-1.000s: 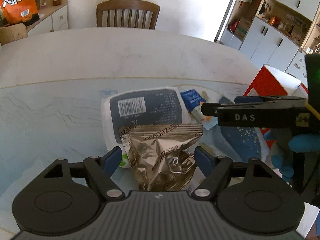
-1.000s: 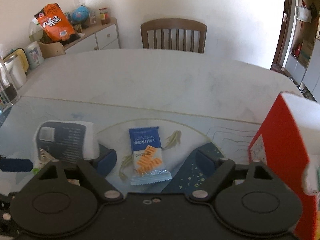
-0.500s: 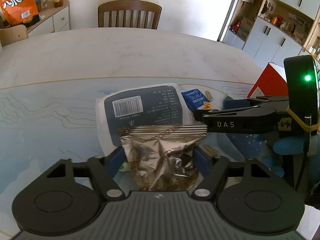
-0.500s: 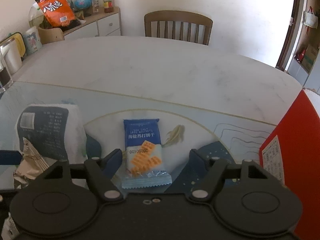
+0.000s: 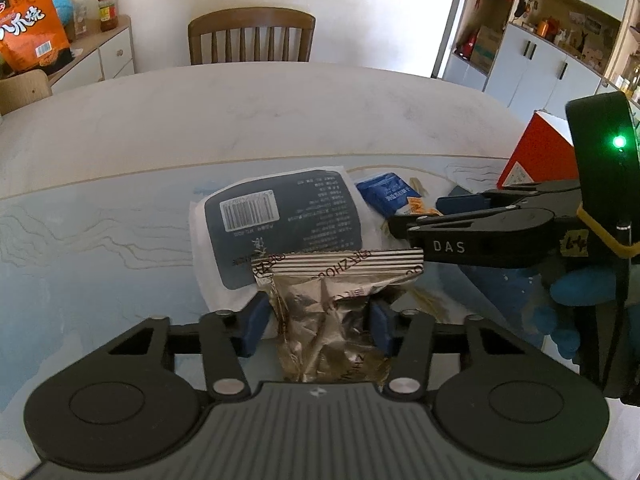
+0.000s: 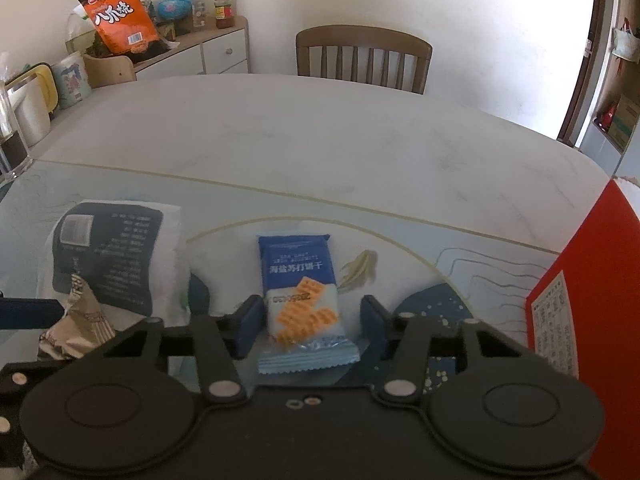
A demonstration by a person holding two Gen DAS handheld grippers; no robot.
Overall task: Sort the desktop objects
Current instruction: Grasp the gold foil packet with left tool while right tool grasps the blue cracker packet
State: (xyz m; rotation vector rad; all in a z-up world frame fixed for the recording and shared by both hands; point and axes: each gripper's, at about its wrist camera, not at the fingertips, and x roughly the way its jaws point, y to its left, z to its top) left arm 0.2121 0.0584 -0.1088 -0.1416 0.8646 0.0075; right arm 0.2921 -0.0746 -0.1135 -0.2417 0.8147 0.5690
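Through the left wrist camera: left gripper (image 5: 320, 316) low over the patterned table mat (image 5: 100, 248), blue pads pressed against both sides of a crinkled silver foil snack packet (image 5: 332, 312), clamped on it. Packet's striped seal upward, overlapping the near edge of a white pouch with a dark label and barcode (image 5: 280, 220). To the right, right gripper (image 5: 424, 216) reaching in level from the side, over a blue cracker packet (image 5: 386, 194); gloved blue hand (image 5: 580, 288) behind it. Red carton (image 5: 536, 152) standing at the far right.

Through the right wrist camera: right gripper (image 6: 312, 320) with fingers apart, straddling the blue cracker packet (image 6: 300, 288) flat on the mat, pads just beside it, not touching. White pouch (image 6: 116, 252) to the left, foil packet (image 6: 76, 328) at its near corner. Red carton (image 6: 588, 292) upright at the right edge; contents not visible.
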